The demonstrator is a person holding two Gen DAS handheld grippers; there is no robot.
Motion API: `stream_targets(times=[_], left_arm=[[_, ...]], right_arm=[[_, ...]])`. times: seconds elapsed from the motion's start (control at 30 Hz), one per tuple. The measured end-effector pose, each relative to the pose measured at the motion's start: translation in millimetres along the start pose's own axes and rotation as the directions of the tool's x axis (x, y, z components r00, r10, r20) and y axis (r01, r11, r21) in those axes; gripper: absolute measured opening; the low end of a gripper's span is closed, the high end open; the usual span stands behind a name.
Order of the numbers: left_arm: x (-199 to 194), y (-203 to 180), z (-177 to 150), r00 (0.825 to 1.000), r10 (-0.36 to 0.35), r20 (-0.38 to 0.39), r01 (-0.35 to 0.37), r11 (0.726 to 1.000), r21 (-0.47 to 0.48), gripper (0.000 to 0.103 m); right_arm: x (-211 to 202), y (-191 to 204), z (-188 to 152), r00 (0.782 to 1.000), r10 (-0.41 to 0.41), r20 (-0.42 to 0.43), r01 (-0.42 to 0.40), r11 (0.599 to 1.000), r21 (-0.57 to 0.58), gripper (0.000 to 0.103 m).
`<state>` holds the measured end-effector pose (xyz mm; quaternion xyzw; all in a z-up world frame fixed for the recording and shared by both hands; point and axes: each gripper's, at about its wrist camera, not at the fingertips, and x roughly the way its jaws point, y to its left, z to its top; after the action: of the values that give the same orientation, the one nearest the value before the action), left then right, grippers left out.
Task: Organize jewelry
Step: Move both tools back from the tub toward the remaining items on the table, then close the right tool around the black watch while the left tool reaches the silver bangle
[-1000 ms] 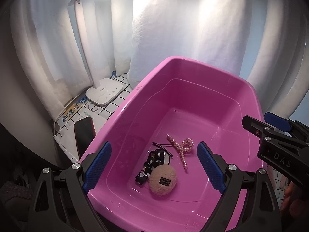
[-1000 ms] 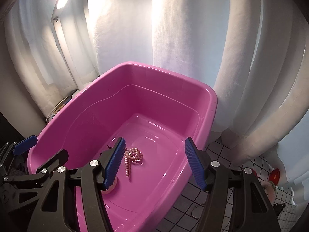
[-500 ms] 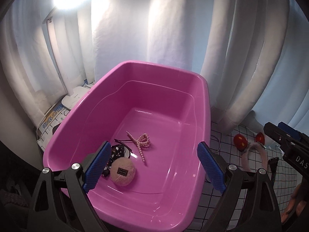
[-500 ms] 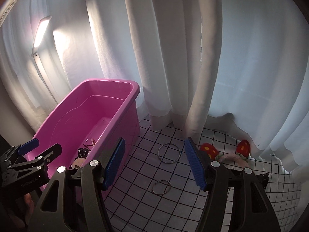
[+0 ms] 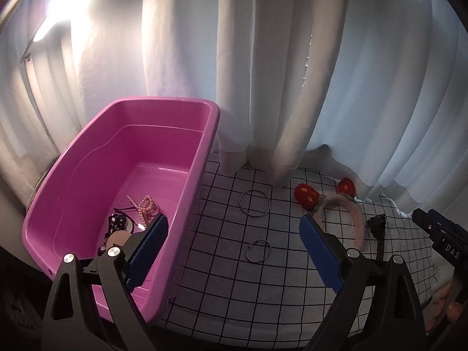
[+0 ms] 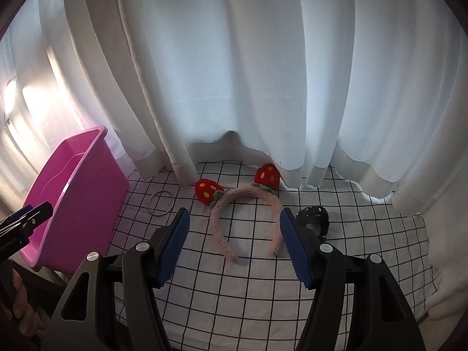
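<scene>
A pink tub (image 5: 190, 172) (image 6: 87, 187) stands at the left on a checked cloth. In it lie a pearl hair clip (image 5: 146, 209), a black patterned hair tie (image 5: 118, 223) and a round beige puff (image 5: 118, 238). On the cloth lie a large metal ring (image 5: 254, 203) (image 6: 161, 202), a smaller ring (image 5: 258, 250), a pink strawberry headband (image 6: 245, 213) (image 5: 330, 207) and a black hair claw (image 6: 314, 218) (image 5: 377, 225). My left gripper (image 5: 234, 251) is open and empty beside the tub, above the small ring. My right gripper (image 6: 235, 248) is open and empty over the headband.
White curtains (image 6: 234, 73) hang right behind the cloth and touch its far edge. A lit lamp (image 5: 55, 11) stands far left behind the tub. The checked cloth (image 6: 248, 301) ends at the table's near edge and right side.
Both grippers have swung right, away from above the tub to over the checked cloth. The rings, headband and hair claw have come into view. Both stayed open.
</scene>
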<state>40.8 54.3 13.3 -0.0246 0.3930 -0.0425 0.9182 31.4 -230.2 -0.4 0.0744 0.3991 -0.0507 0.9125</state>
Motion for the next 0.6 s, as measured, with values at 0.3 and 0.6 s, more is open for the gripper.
stream_targets(times=[0.3, 0.6], left_arm=[[33, -46, -24, 0.998, -0.029, -0.058, 0.032, 0.998, 0.045, 0.091], [86, -69, -57, 0.991, 0.015, -0.134, -0.006, 0.998, 0.070, 0.091]], right_arm=[[28, -69, -29, 0.994, -0.079, -0.072, 0.083, 0.995, 0.060, 0.061], [93, -105, -49, 0.984, -0.091, -0.154, 0.098, 0.994, 0.042, 0.061]])
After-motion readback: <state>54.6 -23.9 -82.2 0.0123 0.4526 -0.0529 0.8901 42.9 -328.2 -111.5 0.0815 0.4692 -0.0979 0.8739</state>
